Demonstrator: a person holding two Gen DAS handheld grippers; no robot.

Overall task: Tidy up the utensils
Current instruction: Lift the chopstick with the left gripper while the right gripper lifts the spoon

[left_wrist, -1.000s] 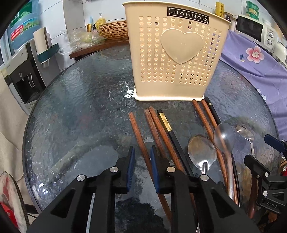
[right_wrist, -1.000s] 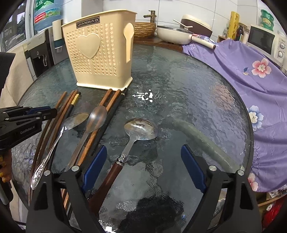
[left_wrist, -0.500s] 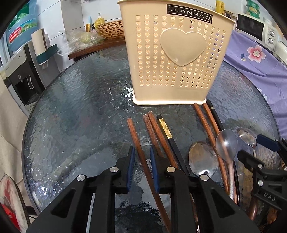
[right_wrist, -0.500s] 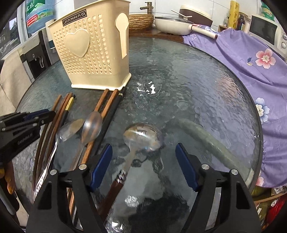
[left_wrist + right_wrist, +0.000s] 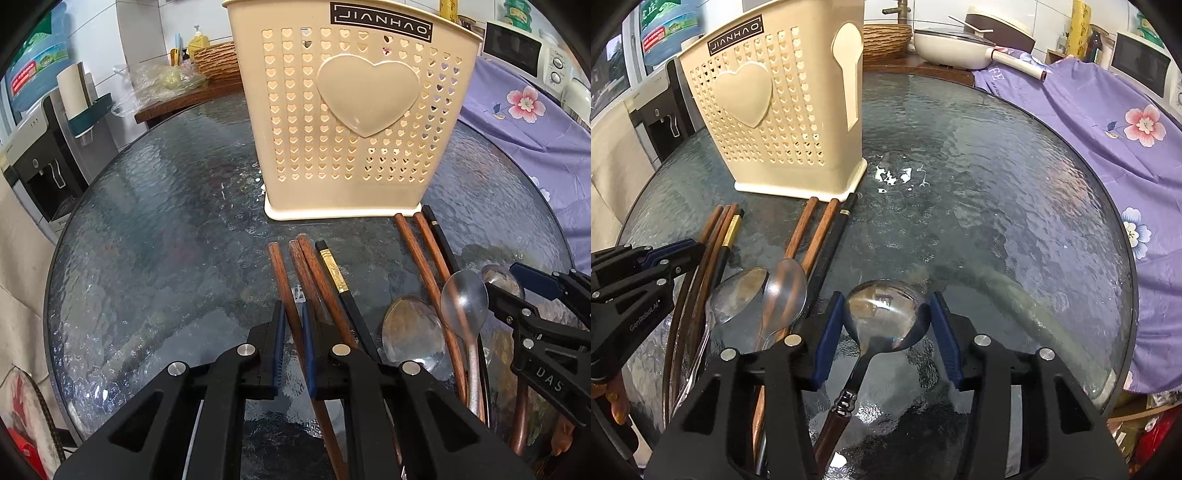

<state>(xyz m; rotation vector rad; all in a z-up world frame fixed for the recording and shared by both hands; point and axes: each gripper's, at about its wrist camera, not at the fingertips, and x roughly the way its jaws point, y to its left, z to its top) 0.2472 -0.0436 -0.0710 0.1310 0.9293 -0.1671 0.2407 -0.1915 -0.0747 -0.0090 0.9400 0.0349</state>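
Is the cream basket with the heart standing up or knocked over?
Standing up. The cream basket sits flat on its base on the glass table, with its open top upward.

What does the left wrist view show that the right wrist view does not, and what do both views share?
Only the left wrist view shows the left hand-held gripper shut on a brown chopstick.

Only the right wrist view shows the white pan, and the right hand-held gripper closing around the wooden-handled spoon.

Both show the beige utensil holder, the glass table and the purple floral cloth.
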